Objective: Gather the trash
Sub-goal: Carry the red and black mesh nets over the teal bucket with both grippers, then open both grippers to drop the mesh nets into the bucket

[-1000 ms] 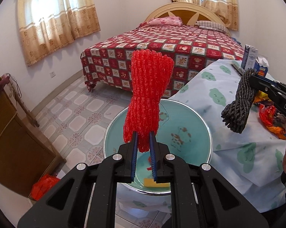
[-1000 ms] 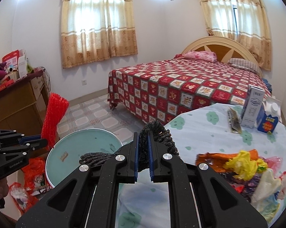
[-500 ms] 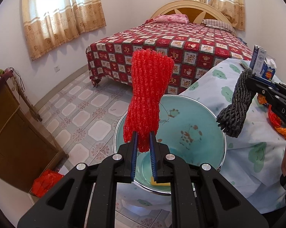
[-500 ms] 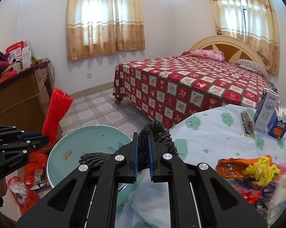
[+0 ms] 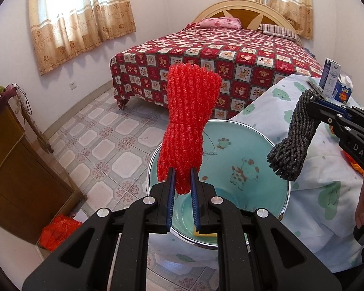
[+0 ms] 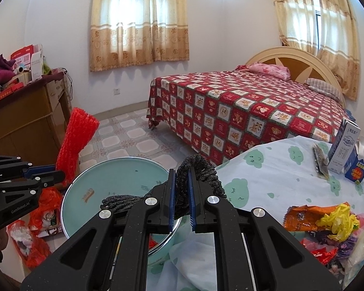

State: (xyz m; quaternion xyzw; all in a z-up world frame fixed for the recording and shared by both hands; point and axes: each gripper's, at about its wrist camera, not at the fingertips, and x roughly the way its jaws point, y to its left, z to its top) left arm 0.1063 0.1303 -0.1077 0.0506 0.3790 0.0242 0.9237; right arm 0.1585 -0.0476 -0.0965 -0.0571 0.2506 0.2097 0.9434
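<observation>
My left gripper (image 5: 182, 173) is shut on the lower end of a red foam net sleeve (image 5: 190, 121), which stands upright above a teal basin (image 5: 252, 150). The same red net sleeve (image 6: 76, 138) and left gripper (image 6: 54, 171) show at the left of the right wrist view. My right gripper (image 6: 181, 174) is shut on a dark grey foam net sleeve (image 6: 201, 172) folded over its fingertips, near the basin's (image 6: 123, 177) right rim. From the left wrist view the grey net sleeve (image 5: 294, 140) hangs from the right gripper (image 5: 312, 105) over the basin's edge. A yellow scrap (image 5: 205, 234) lies in the basin.
A table with a cloud-print cloth (image 6: 278, 167) carries a pile of wrappers (image 6: 332, 228), two cartons (image 6: 344, 152) and a flat packet (image 6: 320, 160). A bed with a red quilt (image 6: 242, 111) stands behind. A wooden cabinet (image 5: 14, 169) and red bags (image 6: 34, 237) are at the left.
The right gripper with the grey net sleeve has shifted left, closer over the basin's rim. The left gripper and red net sleeve stay almost still.
</observation>
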